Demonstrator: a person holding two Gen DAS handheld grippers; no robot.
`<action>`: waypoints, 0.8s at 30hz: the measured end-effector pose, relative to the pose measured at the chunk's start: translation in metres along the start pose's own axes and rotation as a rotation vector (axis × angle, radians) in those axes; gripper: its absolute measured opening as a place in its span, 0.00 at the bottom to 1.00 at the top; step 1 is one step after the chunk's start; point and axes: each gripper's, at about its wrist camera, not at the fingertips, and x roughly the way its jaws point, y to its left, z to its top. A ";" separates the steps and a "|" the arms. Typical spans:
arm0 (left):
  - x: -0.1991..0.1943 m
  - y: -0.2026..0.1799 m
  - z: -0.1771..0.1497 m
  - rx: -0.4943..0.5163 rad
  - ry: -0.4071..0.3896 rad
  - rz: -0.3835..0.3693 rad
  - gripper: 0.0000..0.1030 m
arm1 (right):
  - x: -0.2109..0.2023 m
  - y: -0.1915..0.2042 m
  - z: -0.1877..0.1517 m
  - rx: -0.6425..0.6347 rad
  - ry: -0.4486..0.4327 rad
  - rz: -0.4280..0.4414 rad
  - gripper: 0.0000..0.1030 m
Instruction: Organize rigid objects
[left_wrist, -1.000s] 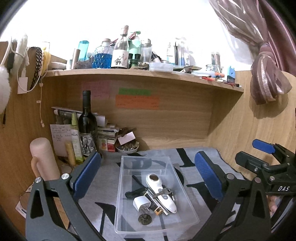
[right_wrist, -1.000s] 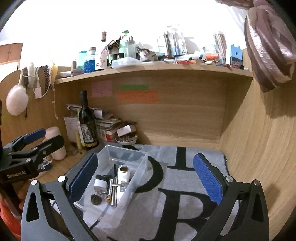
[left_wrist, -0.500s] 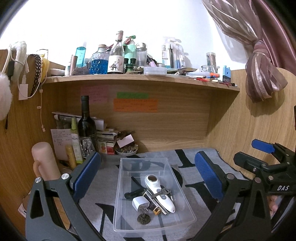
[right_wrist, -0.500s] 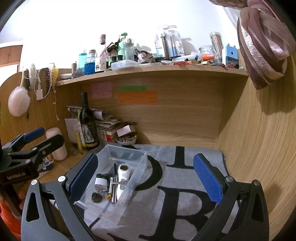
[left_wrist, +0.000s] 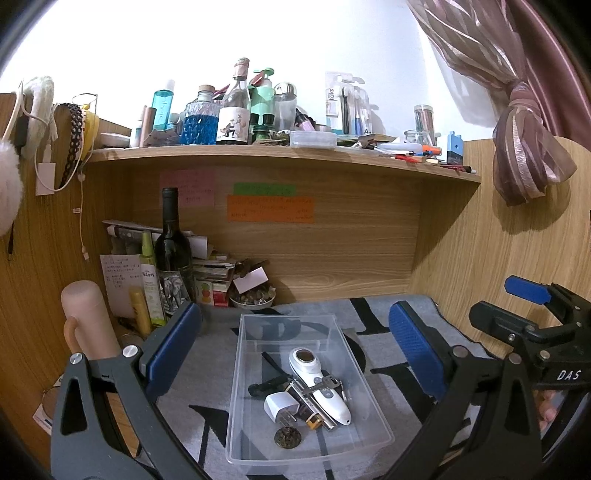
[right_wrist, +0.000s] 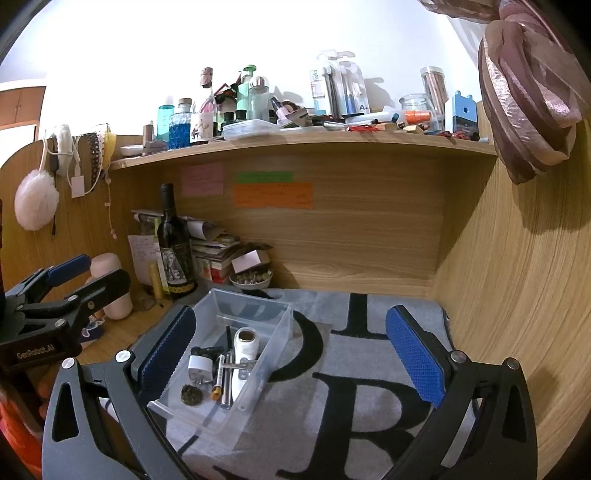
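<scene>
Wood-panelled desk alcove (left_wrist: 351, 251) with a cluttered upper shelf (left_wrist: 280, 153) encloses the scene; a grey mat with large black letters (right_wrist: 369, 387) covers the desktop. On that mat sits a clear rectangular plastic bin (left_wrist: 295, 384), and the small rigid items all lie inside it — a white handheld device with a round dark end (left_wrist: 317, 380), a white square plug adapter (left_wrist: 280, 406), a small dark round disc (left_wrist: 287, 436), a slim metal tube with a gold tip (left_wrist: 314, 411) and a black strap-like piece (left_wrist: 267, 382), bunched toward the near half of the bin.

Left gripper (left_wrist: 295, 347) hovers above and just in front of the bin, its blue-padded fingers (left_wrist: 173, 343) spread wide with nothing between them. Right gripper (right_wrist: 291, 358) hangs over the mat to the bin's right, jaws likewise wide apart and empty — its left finger overlaps the bin's near edge in its own view.

At the back left corner stand a dark glass wine bottle (left_wrist: 171, 254), a stack of papers and boxes (left_wrist: 210, 269), and a small bowl of pebbles (left_wrist: 253, 297). A pink striped curtain tied in a knot (left_wrist: 524, 155) hangs at the right.
</scene>
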 end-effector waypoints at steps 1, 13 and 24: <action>0.000 0.000 0.000 0.000 0.000 -0.001 1.00 | 0.000 0.000 0.000 0.001 0.000 -0.001 1.00; 0.001 0.001 0.000 -0.001 0.000 -0.001 1.00 | 0.000 -0.002 0.001 0.000 -0.003 0.008 1.00; 0.002 -0.001 -0.002 0.005 -0.001 -0.005 1.00 | -0.001 -0.003 0.003 0.003 -0.010 0.008 1.00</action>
